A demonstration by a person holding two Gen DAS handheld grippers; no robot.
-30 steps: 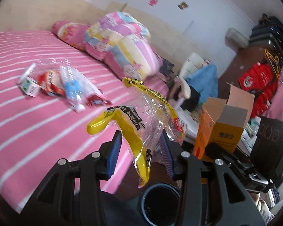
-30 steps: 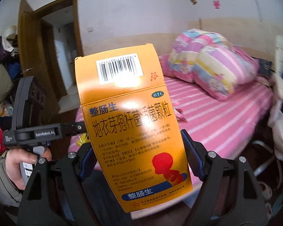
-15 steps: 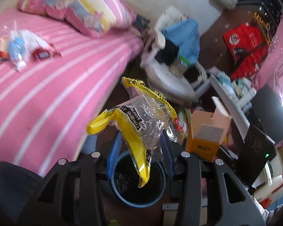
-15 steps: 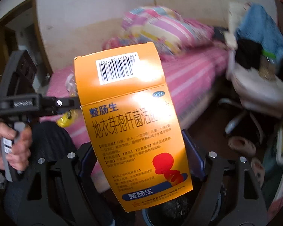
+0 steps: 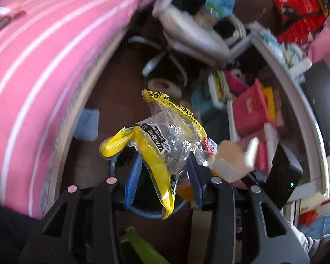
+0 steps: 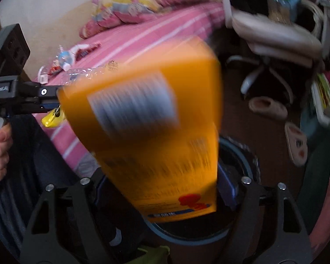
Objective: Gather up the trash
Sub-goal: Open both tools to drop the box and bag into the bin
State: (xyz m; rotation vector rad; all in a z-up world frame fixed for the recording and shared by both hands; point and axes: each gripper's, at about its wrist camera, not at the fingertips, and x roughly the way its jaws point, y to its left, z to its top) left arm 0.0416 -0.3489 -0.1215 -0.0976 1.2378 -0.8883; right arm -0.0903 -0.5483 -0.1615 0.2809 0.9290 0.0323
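Both grippers are now tilting over the blue bin (image 6: pixel 235 151): left gripper (image 5: pixel 162 176) pinching the yellow wrapper (image 5: pixel 162 145), right gripper (image 6: pixel 162 189) jaws closing around the tilted, blurred orange box (image 6: pixel 156 136).

The left tool (image 5: pixel 164 173) grips a yellow plastic wrapper (image 5: pixel 162 140) above a blue bin (image 5: pixel 143 212).

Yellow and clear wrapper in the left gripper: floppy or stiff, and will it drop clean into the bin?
Probably floppy: the wrapper is crumpled thin film, its yellow tail drooping below the left gripper. Likely very light, so it may flutter or cling to a pad rather than fall straight into the bin.
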